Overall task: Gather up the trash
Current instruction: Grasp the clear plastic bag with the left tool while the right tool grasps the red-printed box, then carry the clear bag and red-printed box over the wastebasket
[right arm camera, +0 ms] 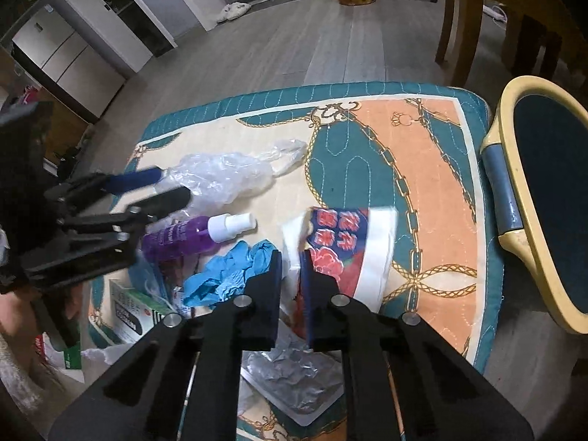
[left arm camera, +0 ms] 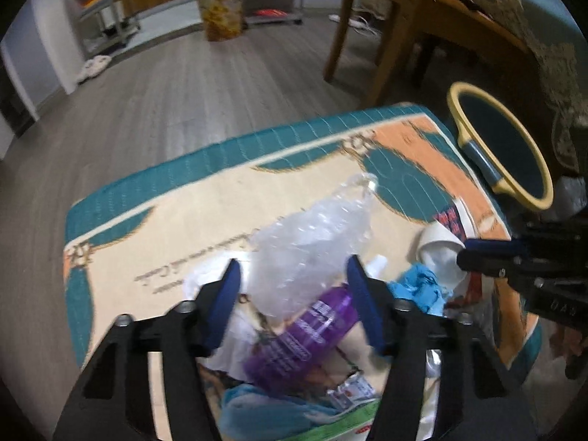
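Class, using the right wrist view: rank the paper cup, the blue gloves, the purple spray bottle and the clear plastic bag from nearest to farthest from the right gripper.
1. Paper cup: pinched at its rim by the right gripper.
2. Blue gloves: just left of the fingers.
3. Purple spray bottle: farther left, lying on its side.
4. Clear plastic bag: beyond the bottle, toward the mat's far-left part.

Grey wood-plank floor (left arm camera: pixel 183 103), wooden chair (left arm camera: pixel 382 18), metal shelving (left arm camera: pixel 99 11), dim light
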`<act>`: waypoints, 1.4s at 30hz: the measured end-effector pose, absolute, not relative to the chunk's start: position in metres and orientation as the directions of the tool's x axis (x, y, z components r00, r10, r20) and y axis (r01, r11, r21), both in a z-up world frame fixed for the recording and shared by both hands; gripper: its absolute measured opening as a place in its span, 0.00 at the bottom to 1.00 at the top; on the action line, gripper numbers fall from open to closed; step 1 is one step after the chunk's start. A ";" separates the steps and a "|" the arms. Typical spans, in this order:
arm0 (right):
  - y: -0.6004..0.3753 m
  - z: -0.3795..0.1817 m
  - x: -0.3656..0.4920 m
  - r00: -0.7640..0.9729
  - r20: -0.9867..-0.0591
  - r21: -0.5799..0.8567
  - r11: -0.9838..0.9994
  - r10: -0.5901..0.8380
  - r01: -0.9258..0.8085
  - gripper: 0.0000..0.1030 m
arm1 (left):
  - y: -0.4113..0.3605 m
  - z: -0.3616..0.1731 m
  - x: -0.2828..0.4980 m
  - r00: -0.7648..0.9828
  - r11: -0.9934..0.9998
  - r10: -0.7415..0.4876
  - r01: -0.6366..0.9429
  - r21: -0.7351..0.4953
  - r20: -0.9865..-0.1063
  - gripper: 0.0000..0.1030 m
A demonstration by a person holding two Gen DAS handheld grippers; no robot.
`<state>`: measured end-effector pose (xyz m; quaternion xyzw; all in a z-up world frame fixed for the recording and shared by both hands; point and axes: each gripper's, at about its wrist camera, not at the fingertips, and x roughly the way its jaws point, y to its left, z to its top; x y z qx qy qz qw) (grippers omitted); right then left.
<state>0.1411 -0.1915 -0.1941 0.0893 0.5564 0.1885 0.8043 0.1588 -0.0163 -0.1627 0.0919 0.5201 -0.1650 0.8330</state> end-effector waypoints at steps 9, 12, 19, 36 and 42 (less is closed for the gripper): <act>-0.197 -0.174 0.142 0.356 -0.839 0.354 0.910 0.412 -0.217 0.08 | -0.013 -0.151 0.155 0.401 0.926 -0.197 0.376 -0.036 -0.895 0.20; -0.201 -0.162 0.142 0.385 -0.827 0.347 0.910 0.410 -0.226 0.08 | -0.013 -0.139 0.154 0.436 0.927 -0.205 0.374 -0.031 -0.876 0.20; -0.213 -0.143 0.141 0.432 -0.803 0.343 0.911 0.411 -0.228 0.08 | -0.021 -0.107 0.148 0.510 0.918 -0.243 0.395 -0.027 -0.825 0.20; -0.286 -0.108 0.139 0.537 -0.752 0.377 0.918 0.383 -0.127 0.08 | -0.072 -0.073 0.155 0.588 0.917 -0.301 0.394 -0.059 -0.750 0.20; -0.345 -0.101 0.137 0.590 -0.744 0.354 0.934 0.313 -0.048 0.08 | -0.112 -0.082 0.166 0.582 0.905 -0.332 0.417 -0.078 -0.742 0.20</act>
